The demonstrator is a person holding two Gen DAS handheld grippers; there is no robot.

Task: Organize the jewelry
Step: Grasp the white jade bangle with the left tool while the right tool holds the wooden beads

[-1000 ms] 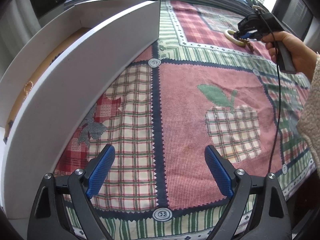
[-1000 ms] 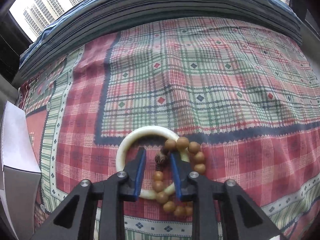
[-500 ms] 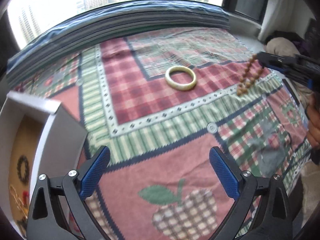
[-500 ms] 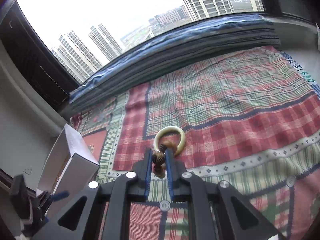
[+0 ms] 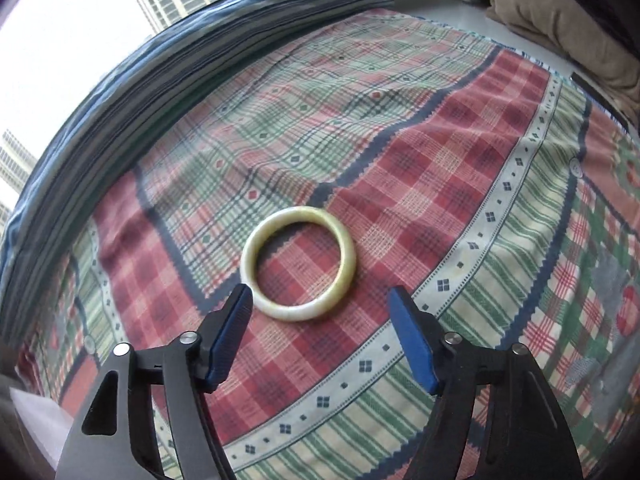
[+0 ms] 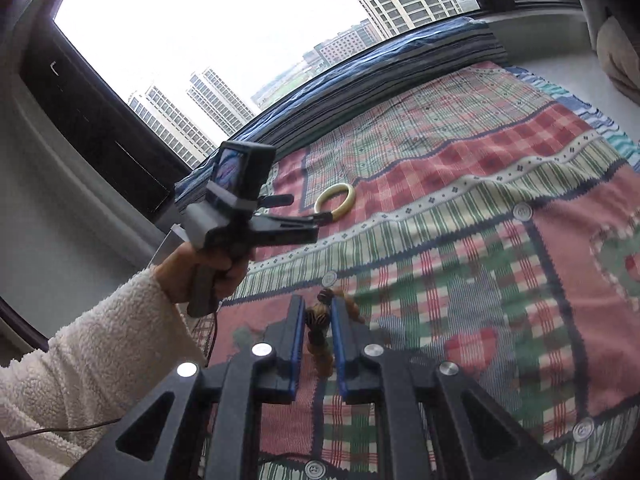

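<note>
Left gripper: blue-padded fingers spread wide apart, nothing between them, poised low over the patchwork quilt. Cream bangle: lies flat on a red plaid patch of the quilt, just ahead of the fingertips and slightly left of the gap's centre line; its near-left rim sits just beside the left fingertip, while the right fingertip stands apart from it; whether the left tip touches the rim cannot be told. Right gripper: fingers drawn close together, clamped on a wooden bead bracelet with a dark striped bead pinched between the pads and further brown beads showing beyond and below the tips; the bracelet is held off the quilt. From the right wrist view, the left gripper appears at the left, gripped in the person's left hand with a white fleecy sleeve behind it, its finger tips reaching the near edge of the bangle. Surroundings: folded blue striped bedding along the far quilt edge, a window with tower blocks beyond, a beige rolled blanket at far right.
</note>
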